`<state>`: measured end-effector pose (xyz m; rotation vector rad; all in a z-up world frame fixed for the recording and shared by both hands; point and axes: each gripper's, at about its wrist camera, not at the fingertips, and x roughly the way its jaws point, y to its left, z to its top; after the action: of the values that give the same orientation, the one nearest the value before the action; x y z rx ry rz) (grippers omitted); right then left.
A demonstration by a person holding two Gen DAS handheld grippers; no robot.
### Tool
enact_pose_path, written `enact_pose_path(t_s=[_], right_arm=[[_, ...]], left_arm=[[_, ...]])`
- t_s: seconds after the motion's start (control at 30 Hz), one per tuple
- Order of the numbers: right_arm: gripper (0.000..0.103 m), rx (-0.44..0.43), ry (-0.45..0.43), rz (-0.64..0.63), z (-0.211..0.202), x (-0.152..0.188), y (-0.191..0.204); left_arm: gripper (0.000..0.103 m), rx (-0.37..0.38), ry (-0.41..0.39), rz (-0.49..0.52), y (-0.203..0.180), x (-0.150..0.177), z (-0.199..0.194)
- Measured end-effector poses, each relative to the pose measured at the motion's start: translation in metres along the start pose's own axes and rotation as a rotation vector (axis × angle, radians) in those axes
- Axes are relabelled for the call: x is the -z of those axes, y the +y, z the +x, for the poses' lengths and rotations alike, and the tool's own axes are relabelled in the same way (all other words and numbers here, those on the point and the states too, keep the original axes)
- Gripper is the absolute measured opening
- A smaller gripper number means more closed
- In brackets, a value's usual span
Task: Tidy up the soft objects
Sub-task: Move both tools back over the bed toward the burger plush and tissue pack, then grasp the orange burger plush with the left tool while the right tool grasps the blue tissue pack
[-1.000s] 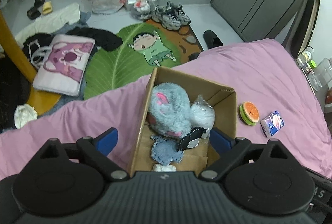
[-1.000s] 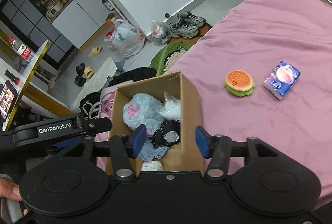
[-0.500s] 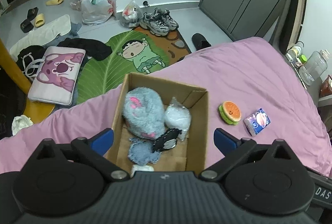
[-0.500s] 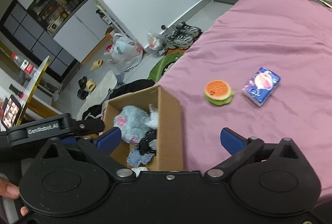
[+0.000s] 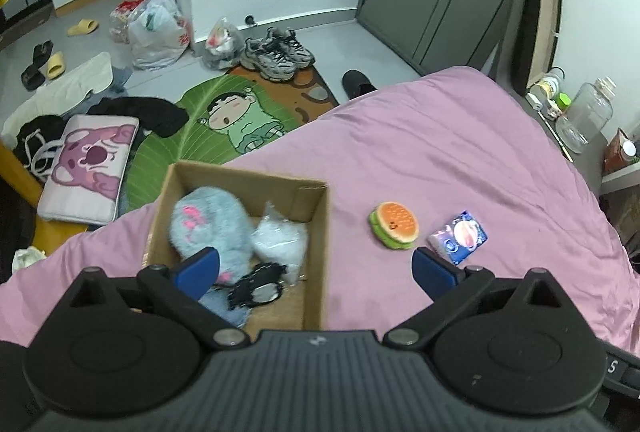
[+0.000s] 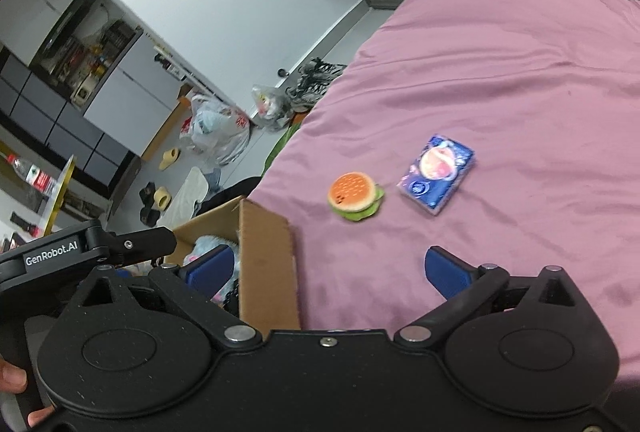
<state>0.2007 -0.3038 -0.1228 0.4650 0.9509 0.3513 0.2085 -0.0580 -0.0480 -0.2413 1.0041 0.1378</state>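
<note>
Fingers [image 6: 444, 268] wide; burger toy [image 6: 354, 197] beyond

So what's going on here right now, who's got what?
Nobody holds anything. Both the left gripper and right gripper are open and empty above the pink bed. The cardboard box already holds a blue plush toy and other soft bits. The burger toy and tissue pack lie apart on the bedspread beside the box, not yet picked up.
</note>
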Motion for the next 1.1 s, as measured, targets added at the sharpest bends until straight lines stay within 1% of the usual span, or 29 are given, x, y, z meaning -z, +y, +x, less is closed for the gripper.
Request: enact_pose_path(t_s=[0.23, 0.4, 0.47, 0.53, 0.57, 0.6, 0.7, 0.77, 0.83, 0.93, 0.97, 1.1], right_arm=[[0.102, 0.022, -0.029, 0.033, -0.004, -0.011, -0.026], [0.09, 0.042, -0.021, 0.044, 0.0, -0.019, -0.042], [0.081, 0.04, -0.015, 0.053, 0.003, -0.022, -0.047], [0.074, 0.034, -0.002, 0.067, 0.008, -0.025, -0.054], [0.072, 0.031, 0.003, 0.074, 0.01, -0.026, -0.057], [0.072, 0.027, 0.008, 0.081, 0.012, -0.027, -0.06], [0.07, 0.017, 0.025, 0.103, 0.02, -0.031, -0.07], [0.063, 0.007, 0.039, 0.119, 0.027, -0.033, -0.077], [0.059, -0.001, 0.053, 0.136, 0.033, -0.036, -0.083], [0.057, -0.001, 0.07, 0.156, 0.044, -0.04, -0.093], [0.057, -0.002, 0.075, 0.159, 0.047, -0.041, -0.095], [0.051, -0.007, 0.098, 0.175, 0.062, -0.047, -0.102]], left_arm=[[0.101, 0.003, 0.001, 0.024, -0.032, -0.004, 0.013], [0.099, 0.004, 0.011, 0.033, -0.051, -0.006, 0.026], [0.099, 0.01, 0.017, 0.034, -0.058, -0.006, 0.032], [0.096, 0.021, 0.028, 0.034, -0.065, -0.007, 0.039], [0.091, 0.027, 0.036, 0.032, -0.068, -0.007, 0.043], [0.089, 0.029, 0.043, 0.03, -0.071, -0.008, 0.047], [0.085, 0.026, 0.06, 0.03, -0.08, -0.009, 0.06], [0.084, 0.026, 0.075, 0.024, -0.083, -0.01, 0.069], [0.081, 0.021, 0.085, 0.022, -0.086, -0.011, 0.079], [0.077, 0.008, 0.103, 0.017, -0.091, -0.012, 0.093], [0.074, 0.003, 0.11, 0.014, -0.092, -0.013, 0.097], [0.072, -0.016, 0.125, 0.014, -0.097, -0.015, 0.114]])
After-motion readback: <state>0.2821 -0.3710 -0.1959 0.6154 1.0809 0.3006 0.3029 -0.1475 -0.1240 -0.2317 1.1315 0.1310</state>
